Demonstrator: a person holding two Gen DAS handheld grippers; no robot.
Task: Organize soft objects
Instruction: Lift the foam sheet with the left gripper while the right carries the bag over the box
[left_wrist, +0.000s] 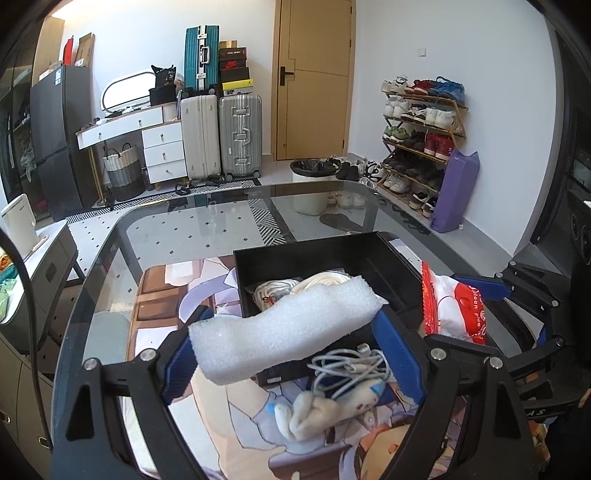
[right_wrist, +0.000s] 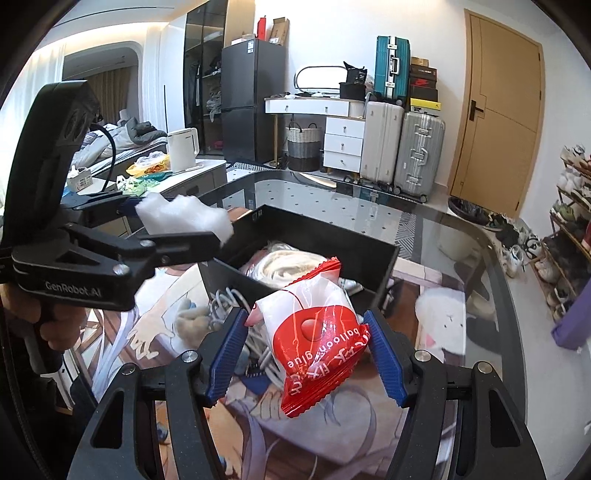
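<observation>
A white foam strip (left_wrist: 284, 328) is clamped between the blue pads of the left gripper (left_wrist: 291, 354), whose jaws are set wide across its length; the strip is held in the air, sagging slightly at its near end. A red-and-white packet (right_wrist: 314, 339) is pinched between the pads of the right gripper (right_wrist: 306, 350), at a narrower opening, and is likewise carried clear of the desk (left_wrist: 207, 221). In the right wrist view the left gripper is seen from the side, gripped by a hand (right_wrist: 55, 325), with the foam sticking out past its fingers.

Below both grippers a black box (left_wrist: 369, 262) is set on the glass desk, towards its near right part, partly on a printed mat (left_wrist: 162, 291). A coiled cream rope (left_wrist: 291, 286) is seen inside the box. Just before the box's near wall, a tangle of white cable (left_wrist: 351, 369) and a small cream plush (left_wrist: 314, 417) are laid on the mat. Right of the box a white plush (right_wrist: 443, 321) is lying near the desk's right edge.
</observation>
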